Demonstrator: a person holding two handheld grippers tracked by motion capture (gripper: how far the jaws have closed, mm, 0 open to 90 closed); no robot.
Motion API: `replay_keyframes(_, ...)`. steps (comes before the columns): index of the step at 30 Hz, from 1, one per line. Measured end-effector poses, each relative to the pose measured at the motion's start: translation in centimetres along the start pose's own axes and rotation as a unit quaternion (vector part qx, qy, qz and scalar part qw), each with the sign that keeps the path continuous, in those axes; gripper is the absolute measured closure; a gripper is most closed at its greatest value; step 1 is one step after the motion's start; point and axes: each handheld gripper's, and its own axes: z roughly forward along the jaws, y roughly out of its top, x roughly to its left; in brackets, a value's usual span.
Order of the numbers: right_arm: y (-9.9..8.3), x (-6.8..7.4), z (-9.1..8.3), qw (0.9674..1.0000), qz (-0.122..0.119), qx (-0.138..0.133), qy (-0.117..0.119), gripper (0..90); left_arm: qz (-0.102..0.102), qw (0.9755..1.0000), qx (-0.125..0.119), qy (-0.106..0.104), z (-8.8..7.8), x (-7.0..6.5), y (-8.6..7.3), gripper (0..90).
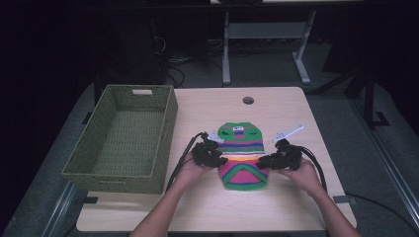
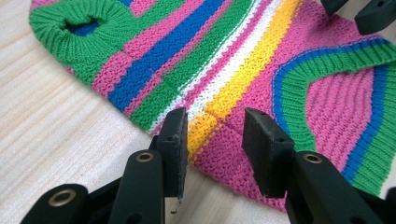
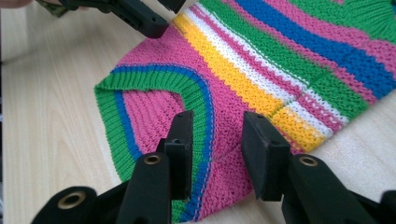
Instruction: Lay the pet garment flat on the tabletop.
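Both the left gripper (image 2: 215, 140) and right gripper (image 3: 217, 144) gape open over the striped sweater's (image 1: 241, 154) side edges, so pinching comes next, probably to fold it.

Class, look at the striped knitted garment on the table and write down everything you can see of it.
The knitted garment is small, like a sleeveless sweater, striped in green, pink, blue, white and yellow, with ribbed green edging around its openings. It lies flat on the wooden table, right of the woven basket. The left gripper and right gripper sit open over its opposite side edges; neither has closed on it.
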Motion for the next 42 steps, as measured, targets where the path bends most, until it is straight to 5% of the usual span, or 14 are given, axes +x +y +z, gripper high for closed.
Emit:
replay_keyframes(24, -0.9, -0.6, -2.4, 0.9999, 0.002, -0.011, -0.001, 56.1, 0.0, 0.9996, -0.02, -0.018, -1.4, -0.6, -0.4, 52.9)
replay_keyframes(42, -2.0, -0.7, -3.7, 0.9997, 0.002, -0.023, 0.0, 48.5, -0.024, 0.9985, -0.041, -0.029, -2.6, -0.9, -1.6, 45.6)
